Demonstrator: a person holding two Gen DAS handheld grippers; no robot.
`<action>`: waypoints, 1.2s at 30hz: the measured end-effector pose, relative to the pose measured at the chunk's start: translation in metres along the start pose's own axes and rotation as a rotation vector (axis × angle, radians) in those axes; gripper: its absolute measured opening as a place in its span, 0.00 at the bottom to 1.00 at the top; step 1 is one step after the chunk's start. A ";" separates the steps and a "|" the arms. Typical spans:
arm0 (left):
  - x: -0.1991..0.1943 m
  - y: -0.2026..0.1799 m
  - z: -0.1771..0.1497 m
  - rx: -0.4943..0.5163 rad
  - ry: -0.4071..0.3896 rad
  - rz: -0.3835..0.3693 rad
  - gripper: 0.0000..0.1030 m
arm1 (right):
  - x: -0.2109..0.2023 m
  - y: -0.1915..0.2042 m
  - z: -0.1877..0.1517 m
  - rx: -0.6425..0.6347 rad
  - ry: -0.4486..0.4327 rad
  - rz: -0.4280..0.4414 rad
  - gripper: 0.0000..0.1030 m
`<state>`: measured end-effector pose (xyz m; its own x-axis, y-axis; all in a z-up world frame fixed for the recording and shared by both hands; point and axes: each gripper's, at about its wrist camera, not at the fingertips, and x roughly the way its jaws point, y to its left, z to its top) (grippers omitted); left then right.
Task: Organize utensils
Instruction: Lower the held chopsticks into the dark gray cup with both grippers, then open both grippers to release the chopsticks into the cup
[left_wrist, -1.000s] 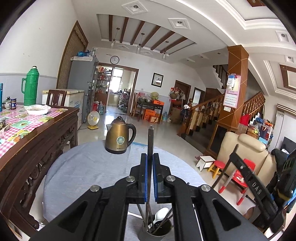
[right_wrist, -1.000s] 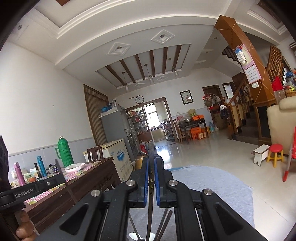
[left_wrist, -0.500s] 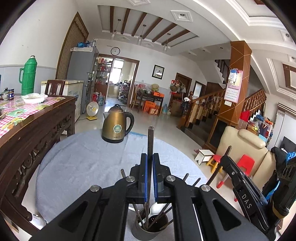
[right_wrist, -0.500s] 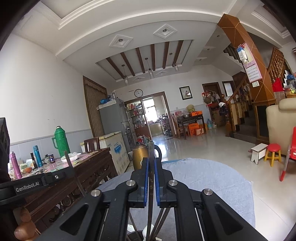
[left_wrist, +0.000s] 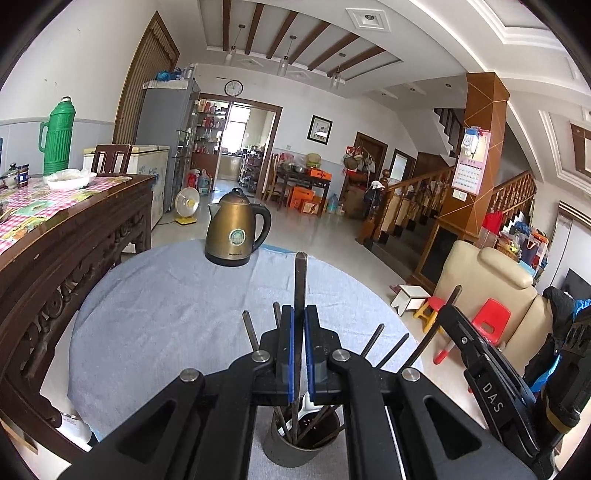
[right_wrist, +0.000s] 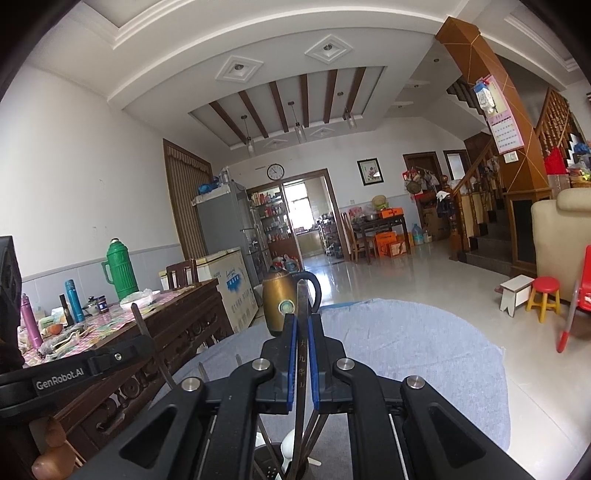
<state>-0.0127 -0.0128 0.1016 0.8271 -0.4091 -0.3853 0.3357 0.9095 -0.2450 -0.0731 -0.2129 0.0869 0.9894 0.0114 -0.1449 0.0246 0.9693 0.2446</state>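
Dark slim chopstick (left_wrist: 300, 295) pinched in left fingers (left_wrist: 286, 332), right fingers (right_wrist: 290, 354) clamping another chopstick (right_wrist: 302, 317), over round grey holder (left_wrist: 291, 448)

On the round surface (left_wrist: 155, 314) a utensil holder (left_wrist: 301, 439) stands at the near edge with chopsticks (left_wrist: 384, 345) in it, the kettle (left_wrist: 236, 234) at the far edge behind it, a sideboard (left_wrist: 55, 251) left, and an armchair (left_wrist: 484, 291) right.

a lived-in family home: staircase (left_wrist: 424, 199), fridge (left_wrist: 166, 122), cream armchair (left_wrist: 484, 291), kettle (left_wrist: 236, 229) on a clothed table (left_wrist: 166, 302).
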 end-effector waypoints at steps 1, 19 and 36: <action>0.001 0.000 -0.001 0.000 0.004 0.002 0.05 | 0.001 -0.001 -0.001 0.002 0.006 0.001 0.07; 0.010 0.001 -0.024 -0.005 0.092 0.019 0.05 | 0.022 0.005 -0.028 0.019 0.160 0.060 0.07; 0.019 0.005 -0.034 -0.009 0.173 -0.005 0.05 | 0.034 0.012 -0.041 0.028 0.235 0.083 0.09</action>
<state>-0.0105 -0.0189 0.0623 0.7356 -0.4205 -0.5311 0.3348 0.9072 -0.2546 -0.0451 -0.1906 0.0459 0.9279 0.1502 -0.3413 -0.0478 0.9556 0.2907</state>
